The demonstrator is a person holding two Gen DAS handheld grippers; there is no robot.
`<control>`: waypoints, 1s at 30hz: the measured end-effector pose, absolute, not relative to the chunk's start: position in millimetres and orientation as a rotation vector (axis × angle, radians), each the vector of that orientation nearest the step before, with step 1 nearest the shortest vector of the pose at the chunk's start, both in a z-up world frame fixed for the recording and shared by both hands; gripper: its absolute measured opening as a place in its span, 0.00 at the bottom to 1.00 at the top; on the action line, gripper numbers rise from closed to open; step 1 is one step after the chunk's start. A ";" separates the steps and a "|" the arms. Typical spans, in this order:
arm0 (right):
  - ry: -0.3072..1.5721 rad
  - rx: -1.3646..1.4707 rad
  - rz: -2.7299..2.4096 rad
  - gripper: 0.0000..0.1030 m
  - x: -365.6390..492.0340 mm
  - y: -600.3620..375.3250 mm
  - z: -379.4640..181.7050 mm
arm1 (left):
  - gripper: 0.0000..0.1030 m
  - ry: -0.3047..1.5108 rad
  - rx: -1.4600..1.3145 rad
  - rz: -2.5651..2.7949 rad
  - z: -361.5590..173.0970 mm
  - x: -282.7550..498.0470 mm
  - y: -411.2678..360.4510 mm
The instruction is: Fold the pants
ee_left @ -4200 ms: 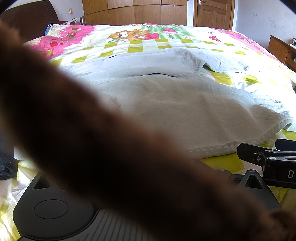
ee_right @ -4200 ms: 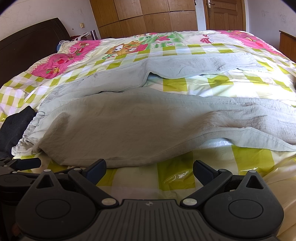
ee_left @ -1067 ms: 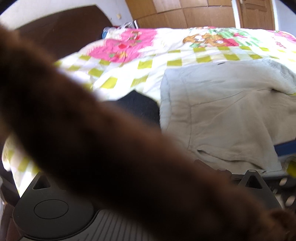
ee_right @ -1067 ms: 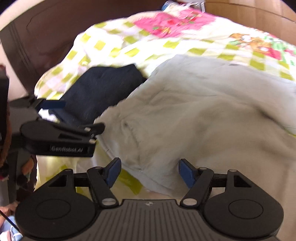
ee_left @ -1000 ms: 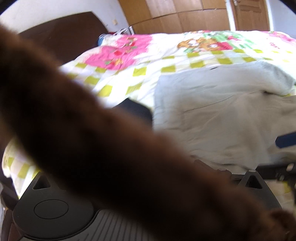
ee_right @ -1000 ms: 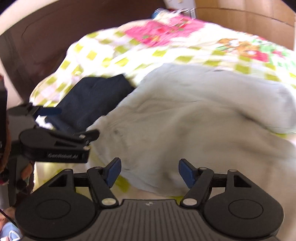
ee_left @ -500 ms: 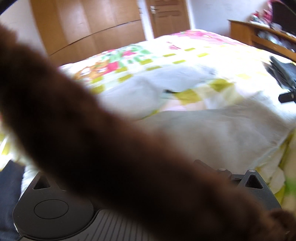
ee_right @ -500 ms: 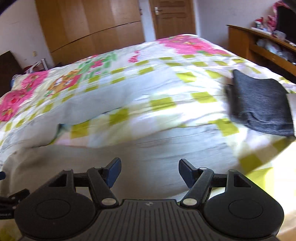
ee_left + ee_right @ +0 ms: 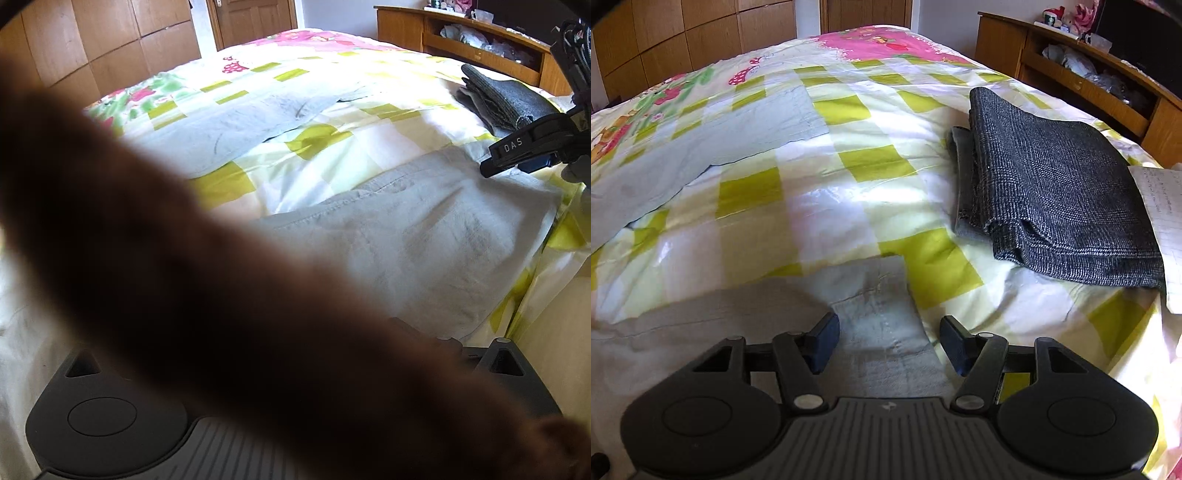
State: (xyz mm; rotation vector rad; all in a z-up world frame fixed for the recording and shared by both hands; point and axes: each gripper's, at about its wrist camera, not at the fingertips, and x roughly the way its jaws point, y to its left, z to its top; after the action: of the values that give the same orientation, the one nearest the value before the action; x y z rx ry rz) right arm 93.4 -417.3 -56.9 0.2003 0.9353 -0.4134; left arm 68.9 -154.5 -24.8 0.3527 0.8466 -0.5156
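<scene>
right gripper (image 9: 889, 341) jaws wide, blue pads either side of the hem end of the pale grey cotton pants (image 9: 882, 325), not gripping. pants lie spread across the yellow-green checked bedspread (image 9: 871, 158), one leg near the bed edge, other further back. folded dark grey woven garment (image 9: 1060, 192) off to the right. left gripper: blurry brown fuzzy object (image 9: 207, 280) blocks fingers, jaw state can't tell.

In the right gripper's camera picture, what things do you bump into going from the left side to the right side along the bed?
light grey pants → right gripper → folded dark grey garment → squared paper sheet
</scene>
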 end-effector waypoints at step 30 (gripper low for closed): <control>0.883 -0.631 0.850 0.70 399.5 -30.4 -15.9 | 0.99 0.854 0.491 -0.267 11.3 311.4 182.8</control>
State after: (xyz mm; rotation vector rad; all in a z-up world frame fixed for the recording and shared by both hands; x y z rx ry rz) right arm 399.5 -30.4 -15.9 -0.6308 0.8834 0.8504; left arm 311.4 182.8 11.3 0.4905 0.8545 -0.2665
